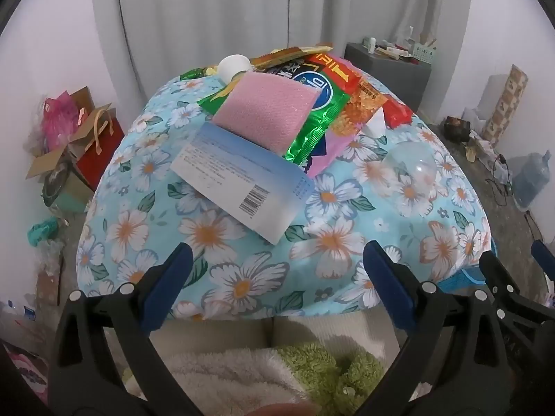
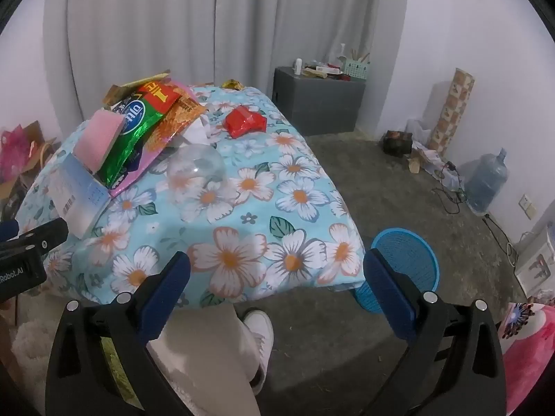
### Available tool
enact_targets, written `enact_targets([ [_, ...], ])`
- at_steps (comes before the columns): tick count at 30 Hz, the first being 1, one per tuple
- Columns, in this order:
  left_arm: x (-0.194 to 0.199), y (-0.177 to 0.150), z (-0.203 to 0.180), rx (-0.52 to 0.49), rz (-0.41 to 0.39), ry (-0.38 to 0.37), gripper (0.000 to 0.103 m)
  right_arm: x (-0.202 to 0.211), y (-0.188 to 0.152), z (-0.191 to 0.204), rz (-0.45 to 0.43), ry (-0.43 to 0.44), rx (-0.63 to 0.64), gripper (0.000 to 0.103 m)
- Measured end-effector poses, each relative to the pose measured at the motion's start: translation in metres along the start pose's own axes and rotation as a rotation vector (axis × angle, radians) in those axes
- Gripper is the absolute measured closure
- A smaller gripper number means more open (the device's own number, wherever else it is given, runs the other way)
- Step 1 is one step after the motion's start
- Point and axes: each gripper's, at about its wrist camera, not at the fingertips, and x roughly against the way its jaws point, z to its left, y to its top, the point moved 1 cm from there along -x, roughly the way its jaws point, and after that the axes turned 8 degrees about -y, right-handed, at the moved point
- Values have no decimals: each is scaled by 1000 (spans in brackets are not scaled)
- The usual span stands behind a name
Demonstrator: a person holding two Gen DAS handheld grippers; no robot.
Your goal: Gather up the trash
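The trash lies heaped on a bench covered by a blue cloth printed with white flowers. Nearest in the left view is a flat white box with a barcode and a pale blue band, one corner over the bench's near edge. A pink sponge leans on its far end, resting on a shiny green wrapper with a blue oval logo. Beside and under that are an orange wrapper, a red wrapper with yellow lettering, and a pink sheet at the bottom. A white cup lies on its side at the far end of the heap, with gold-brown packets behind it.

Apart from the heap, a clear dome sits on the cloth just to the right of it, and a crumpled red packet lies farther back, well clear of both.

A blue basket stands on the floor by the bench's near right corner.

The left gripper hangs over the near edge of the bench, fingers spread wide and grasping nothing. The right gripper hangs over the near right corner, fingers likewise released and empty. Below them are a person's pale trouser leg and white shoe.
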Motion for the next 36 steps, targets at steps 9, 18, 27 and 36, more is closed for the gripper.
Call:
enact_targets([
  [9, 0, -1, -2, -7, 2, -6, 9, 0, -2, -6, -2, -2, 1, 6],
  [18, -4, -3, -1, -2, 22, -6, 9, 1, -1, -7, -2, 0, -1, 6],
  [27, -6, -3, 1, 0, 28, -5, 9, 1, -1, -8, -1, 1, -1, 6],
  [36, -6, -2, 0, -1, 29, 0, 9, 0, 0, -8, -4, 2, -3, 6],
])
